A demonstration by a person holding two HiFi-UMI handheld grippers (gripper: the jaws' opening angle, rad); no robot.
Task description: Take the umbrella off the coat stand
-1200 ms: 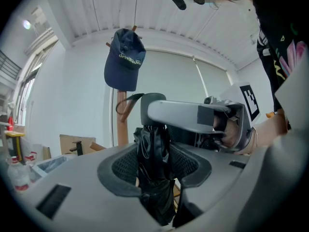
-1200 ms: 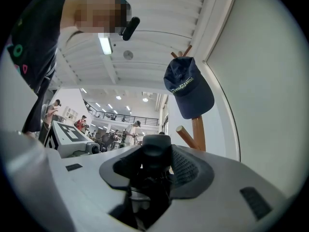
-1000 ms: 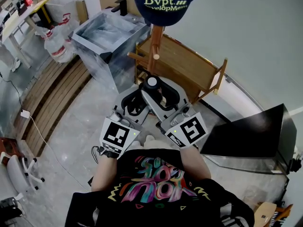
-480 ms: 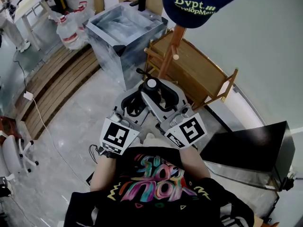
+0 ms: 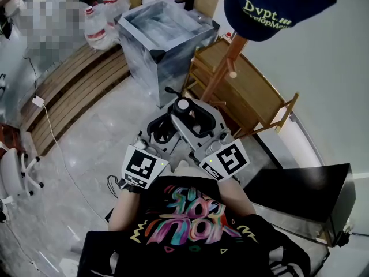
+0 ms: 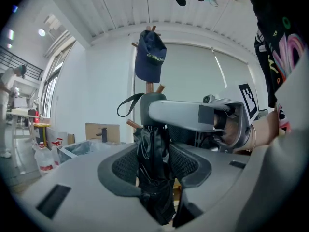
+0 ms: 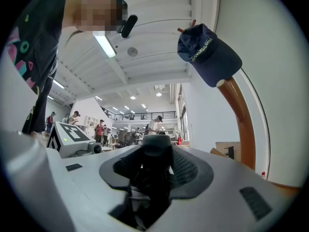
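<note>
Both grippers are clamping the folded black umbrella (image 5: 183,109), which they are holding close in front of the person's chest, its round white-tipped end pointing up at the head camera.

The left gripper (image 5: 164,129) is reaching in from the left. In its own view the jaws are pressing on the crumpled black fabric, and the umbrella is standing upright between the pads and filling the gap. The right gripper (image 5: 199,120) is reaching in from the right. In its own view the jaws are squeezing the umbrella just under its rounded end, with folds of fabric bunching below. Seen from the left gripper, one right jaw is crossing the top of the umbrella, so the right grip is sitting above the left one, with the two sets of jaws just beside each other.

The stand (image 5: 222,68) is rising as a wooden pole beyond the grippers, with a navy cap (image 5: 277,7) hanging on its top. In the head view the umbrella is sitting near the lower part of the pole but apart from it. In the left gripper view the stand is lining up directly behind the umbrella, and the strap (image 6: 126,106) is looping out to the left above a peg (image 6: 132,123). I cannot tell whether the strap is touching the stand. A wooden chair (image 5: 259,97) is standing just behind the pole.
</note>
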